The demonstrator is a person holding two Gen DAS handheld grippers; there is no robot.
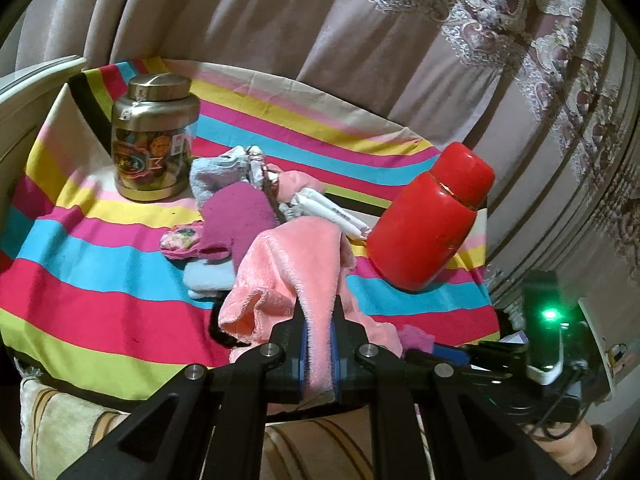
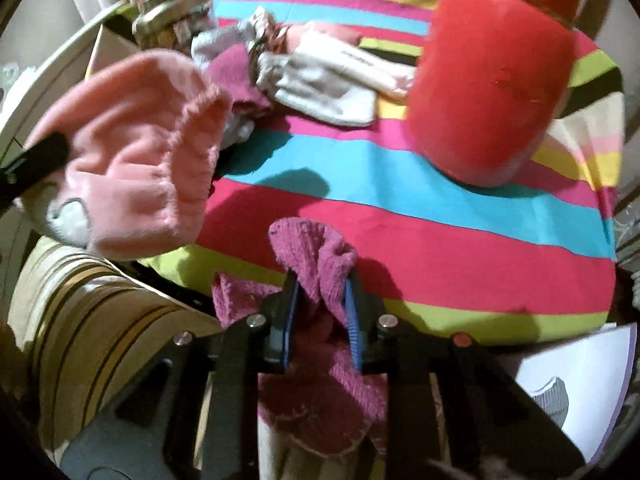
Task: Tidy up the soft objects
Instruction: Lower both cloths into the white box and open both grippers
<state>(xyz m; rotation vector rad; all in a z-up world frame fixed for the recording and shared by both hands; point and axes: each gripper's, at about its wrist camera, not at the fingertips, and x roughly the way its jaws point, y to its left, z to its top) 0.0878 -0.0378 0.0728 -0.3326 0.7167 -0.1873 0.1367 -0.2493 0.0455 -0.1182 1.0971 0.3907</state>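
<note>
While your left tool (image 1: pixel 318 330) is pinching the pink fleece sock (image 1: pixel 288 264) above the striped cloth (image 1: pixel 100 280), your right tool (image 2: pixel 322 300) is closing on the magenta knit sock (image 2: pixel 316 256) at the cloth's near edge. You are wanting a deep bite on both cuffs, lifting clear of the sock pile (image 1: pixel 240 196) between the jar (image 1: pixel 154 136) and red flask (image 1: pixel 430 216).

Black gripper (image 1: pixel 318 320) frames, blue pads (image 2: pixel 291 312), silver screws (image 1: pixel 269 349)
</note>
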